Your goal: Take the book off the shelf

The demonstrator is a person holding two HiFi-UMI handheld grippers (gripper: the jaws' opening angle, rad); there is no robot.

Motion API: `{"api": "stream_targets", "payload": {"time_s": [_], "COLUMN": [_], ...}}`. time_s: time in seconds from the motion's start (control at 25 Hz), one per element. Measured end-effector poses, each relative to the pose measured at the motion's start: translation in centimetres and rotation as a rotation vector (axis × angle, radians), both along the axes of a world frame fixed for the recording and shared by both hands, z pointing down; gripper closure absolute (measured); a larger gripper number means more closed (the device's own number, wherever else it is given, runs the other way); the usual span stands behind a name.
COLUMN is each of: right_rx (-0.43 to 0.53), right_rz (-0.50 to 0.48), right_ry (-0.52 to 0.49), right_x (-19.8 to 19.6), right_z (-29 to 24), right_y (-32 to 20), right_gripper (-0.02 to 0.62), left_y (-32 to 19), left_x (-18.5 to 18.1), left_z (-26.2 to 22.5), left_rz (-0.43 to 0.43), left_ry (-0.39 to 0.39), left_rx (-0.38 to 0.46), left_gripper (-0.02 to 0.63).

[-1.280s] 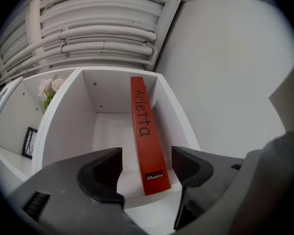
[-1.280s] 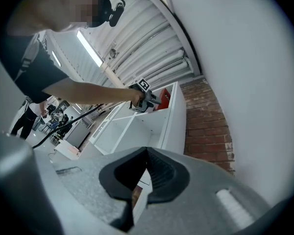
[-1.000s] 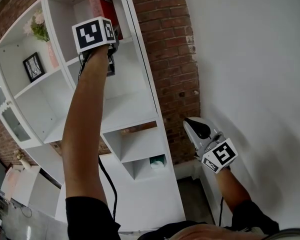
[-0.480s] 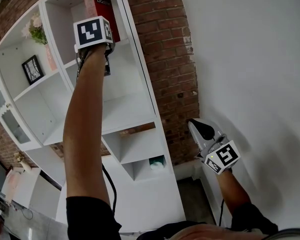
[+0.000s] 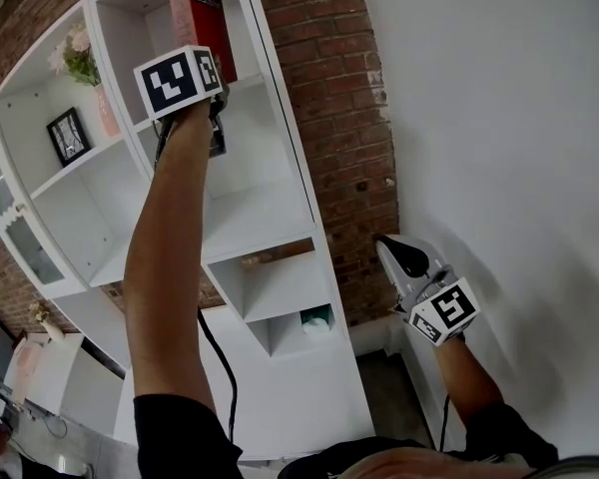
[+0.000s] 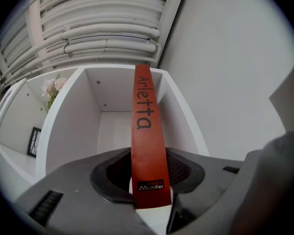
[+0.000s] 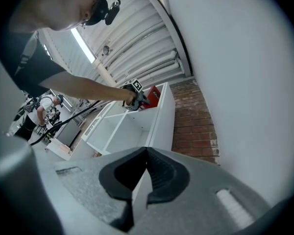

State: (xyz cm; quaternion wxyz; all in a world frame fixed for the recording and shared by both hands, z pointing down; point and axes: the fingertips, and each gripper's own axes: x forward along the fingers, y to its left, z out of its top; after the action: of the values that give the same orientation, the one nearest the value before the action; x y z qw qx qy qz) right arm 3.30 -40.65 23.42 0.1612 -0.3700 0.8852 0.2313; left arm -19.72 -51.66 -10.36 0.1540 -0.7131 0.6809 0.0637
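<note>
Head view: gripper [image 5: 218, 80] closing (book [image 5: 208, 18] between).

Left arm [image 5: 165, 267] fully extended and raised; my left gripper [image 6: 149, 199] is closing its jaws on the red book [image 6: 144, 131], whose spine fills the gap between them. Right arm [image 5: 464, 377] sits low and bent, and the right gripper [image 7: 139, 190] has its jaws pressed together.

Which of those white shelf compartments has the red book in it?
The top compartment at the right end, beside the brick wall, holds the red book; flowers and a picture frame sit further left.
</note>
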Motion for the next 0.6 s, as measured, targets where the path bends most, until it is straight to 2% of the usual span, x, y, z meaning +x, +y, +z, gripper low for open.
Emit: {"api": "stream_targets", "payload": {"time_s": [0.32, 0.6], "right_rx": [0.022, 0.059], "right_rz": [-0.026, -0.04], "right_ry": [0.017, -0.003], "right_x": [-1.9, -3.1], "right_z": [-0.7, -1.7], "right_y": [1.6, 3.9], "right_gripper": [0.594, 0.594], "left_y": [5.1, 11.0], "left_x": [-0.4, 0.3], "left_z": [0.0, 0.9], "left_rz": [0.081, 0.192], "left_ry": [0.02, 0.022], "left_rx": [0.128, 0.241], "left_gripper": [0.446, 0.446]}}
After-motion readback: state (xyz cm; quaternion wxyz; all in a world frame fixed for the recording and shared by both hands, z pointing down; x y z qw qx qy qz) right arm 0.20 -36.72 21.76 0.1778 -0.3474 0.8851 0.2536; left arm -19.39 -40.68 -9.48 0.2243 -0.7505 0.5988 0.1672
